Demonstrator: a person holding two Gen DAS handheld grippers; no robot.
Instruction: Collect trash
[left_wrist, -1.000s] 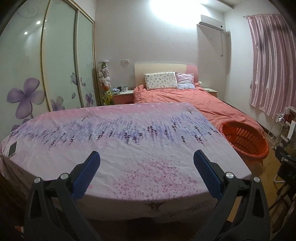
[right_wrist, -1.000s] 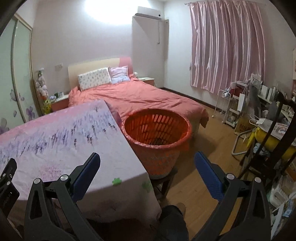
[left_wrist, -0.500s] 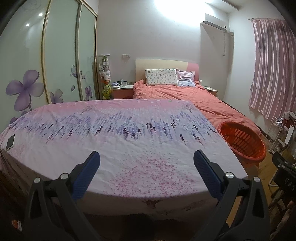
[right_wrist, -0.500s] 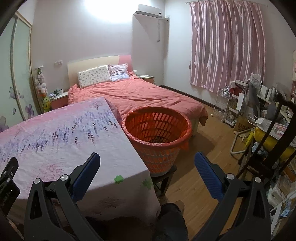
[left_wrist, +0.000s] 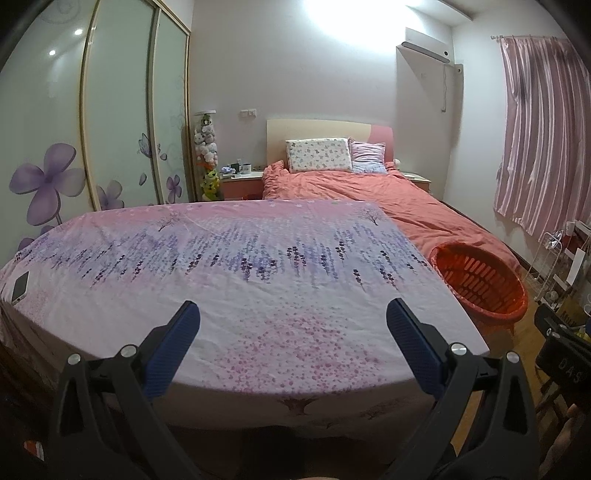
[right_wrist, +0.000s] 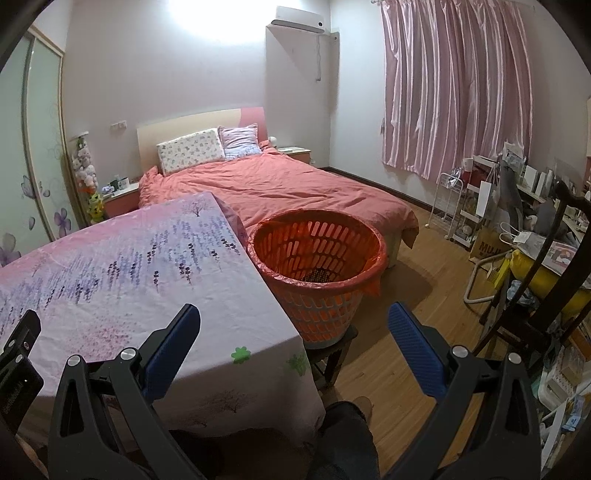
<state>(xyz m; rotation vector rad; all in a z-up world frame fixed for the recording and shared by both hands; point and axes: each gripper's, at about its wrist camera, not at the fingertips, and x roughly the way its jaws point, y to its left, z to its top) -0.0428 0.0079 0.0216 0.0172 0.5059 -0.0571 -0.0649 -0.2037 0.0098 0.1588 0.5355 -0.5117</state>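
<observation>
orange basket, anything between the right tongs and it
Nothing visible does. The right tongs are open and empty, and the orange basket stands just ahead, beside the right edge of the cloth-covered table. Its top is uncovered, with only a red liner bag inside. No trash shows on the table.

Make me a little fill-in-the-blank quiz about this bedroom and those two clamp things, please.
1. The basket beside the table is coloured ____.
2. Both the left gripper and the right gripper have their jaws ____.
3. The phone lies near the table's ____ edge in the left view.
4. The curtain is coloured ____.

Missing words: orange; open; left; pink
</observation>
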